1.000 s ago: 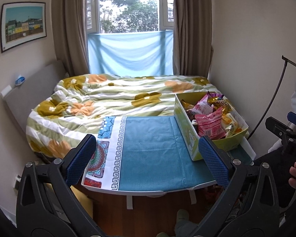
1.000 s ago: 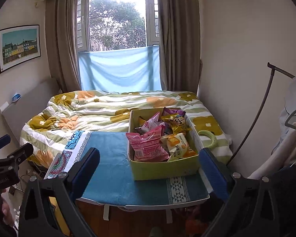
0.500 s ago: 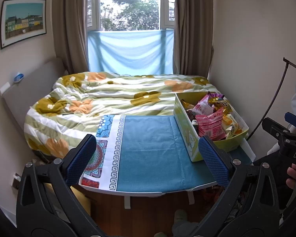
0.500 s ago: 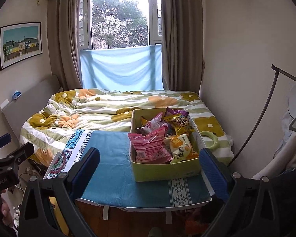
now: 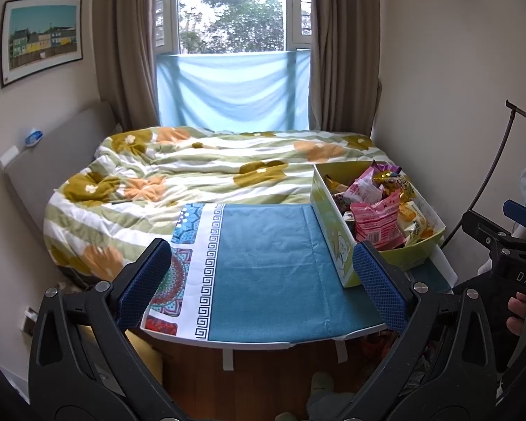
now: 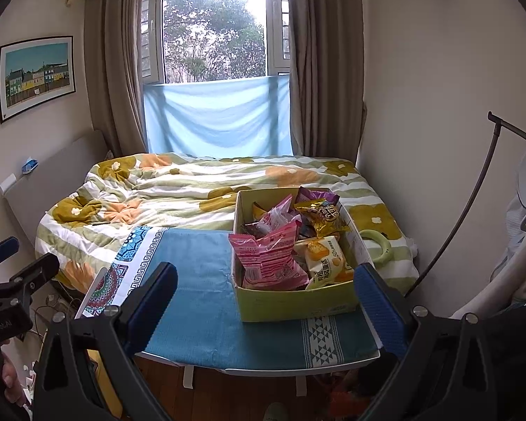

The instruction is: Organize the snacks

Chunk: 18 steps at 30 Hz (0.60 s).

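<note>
The snacks sit heaped in one yellow-green cardboard box [image 6: 294, 301] at the right end of the low table [image 5: 263, 280], which stands at the near edge of the bed [image 5: 193, 175]. These are sealed foil and plastic bags, probably light, puffy and crinkly, likely slick on the faces and easily crushed, so the crimped top seam looks the safest place to pinch. The pink packet [image 6: 266, 259] stands tallest at the near left of the box, its upper edge free. About six packets can be counted (more may lie hidden beneath): the pink one, a yellow cake bag [image 6: 324, 263], a gold bag [image 6: 321, 215], a purple one [image 6: 315, 194] and others behind. Both the left gripper [image 5: 263, 277] and the right gripper [image 6: 266, 301] hang near the table's front with fingers spread wide, holding nothing.
</note>
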Each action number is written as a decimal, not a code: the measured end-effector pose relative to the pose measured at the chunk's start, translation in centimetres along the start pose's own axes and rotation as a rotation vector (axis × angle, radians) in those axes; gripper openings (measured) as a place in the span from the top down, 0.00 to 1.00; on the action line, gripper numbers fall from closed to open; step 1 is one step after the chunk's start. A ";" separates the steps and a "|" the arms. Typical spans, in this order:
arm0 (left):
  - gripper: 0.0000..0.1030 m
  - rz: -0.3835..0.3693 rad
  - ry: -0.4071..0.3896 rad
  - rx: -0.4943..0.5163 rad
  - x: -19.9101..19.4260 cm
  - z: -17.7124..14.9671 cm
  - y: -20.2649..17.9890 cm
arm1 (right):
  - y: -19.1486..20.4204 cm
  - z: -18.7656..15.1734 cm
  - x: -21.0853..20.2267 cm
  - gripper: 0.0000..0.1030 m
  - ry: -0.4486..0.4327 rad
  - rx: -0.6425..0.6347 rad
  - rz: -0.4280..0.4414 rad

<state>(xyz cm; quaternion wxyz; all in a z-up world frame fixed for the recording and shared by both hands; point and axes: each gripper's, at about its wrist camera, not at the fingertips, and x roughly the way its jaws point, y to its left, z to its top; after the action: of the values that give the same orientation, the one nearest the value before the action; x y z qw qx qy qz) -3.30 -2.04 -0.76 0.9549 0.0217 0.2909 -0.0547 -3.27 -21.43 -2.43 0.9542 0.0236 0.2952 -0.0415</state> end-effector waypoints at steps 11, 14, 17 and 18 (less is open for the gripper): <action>0.00 -0.003 0.009 0.005 0.3 0.1 -0.2 | -0.5 -0.1 0.7 0.03 0.022 0.007 0.014; 0.00 -0.001 0.013 0.005 0.4 0.0 -0.1 | -0.5 -0.2 0.8 0.03 0.028 0.004 0.010; 0.00 0.008 0.011 0.012 0.5 0.0 -0.1 | -0.5 -0.2 0.9 0.03 0.028 0.001 0.010; 0.00 0.010 0.008 0.012 0.5 0.0 0.0 | -0.5 -0.2 0.9 0.03 0.029 0.001 0.011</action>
<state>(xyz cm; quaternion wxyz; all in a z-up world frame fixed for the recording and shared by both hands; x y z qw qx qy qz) -2.91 -2.13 -1.02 0.9539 0.0292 0.2943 -0.0514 -2.71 -21.98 -3.12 0.9501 0.0261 0.3087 -0.0361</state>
